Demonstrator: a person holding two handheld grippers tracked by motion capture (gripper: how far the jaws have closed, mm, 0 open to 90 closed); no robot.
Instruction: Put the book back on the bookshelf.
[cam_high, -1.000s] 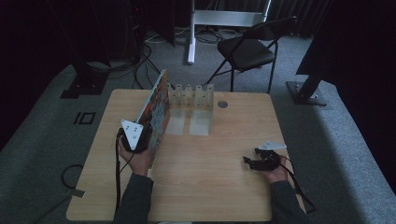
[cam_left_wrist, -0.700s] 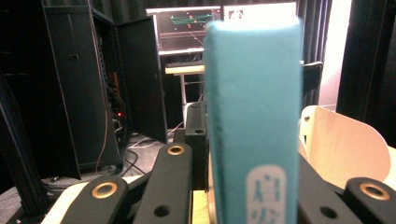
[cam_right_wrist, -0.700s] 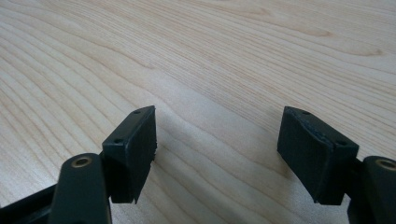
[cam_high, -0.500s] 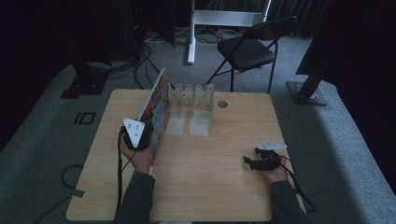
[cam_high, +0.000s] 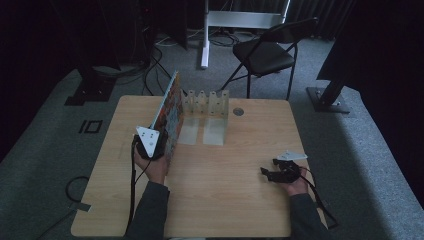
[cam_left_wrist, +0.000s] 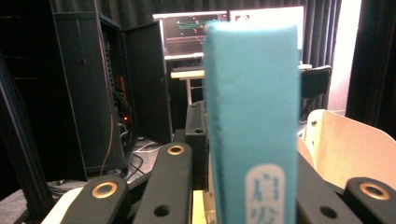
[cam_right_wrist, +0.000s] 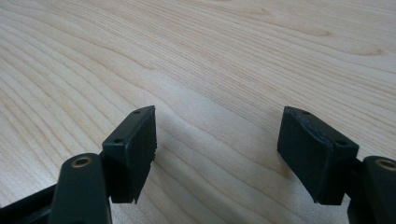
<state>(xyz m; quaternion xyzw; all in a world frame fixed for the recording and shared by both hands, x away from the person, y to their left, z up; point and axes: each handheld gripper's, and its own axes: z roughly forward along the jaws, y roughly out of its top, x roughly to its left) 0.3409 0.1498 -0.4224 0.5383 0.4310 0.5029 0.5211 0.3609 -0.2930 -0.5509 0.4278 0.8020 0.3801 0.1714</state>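
Left of centre in the high view, the left gripper (cam_high: 159, 145) has its fingers clenched on a thin, colourful, teal-spined book (cam_high: 169, 112) standing upright on the pale wooden table (cam_high: 225, 200); at lower right, the right gripper (cam_high: 272, 171) rests with its fingers released, gripping nothing.

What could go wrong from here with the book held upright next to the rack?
The left gripper clamps the book only at its near end, so it could pivot or slip. The book stands close beside the slotted rack; a swing might knock it. The right gripper rests open on the table, too far to steady anything.

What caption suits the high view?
Left tongs hold a colourful book upright beside a slotted rack; right tongs rest open on the table.
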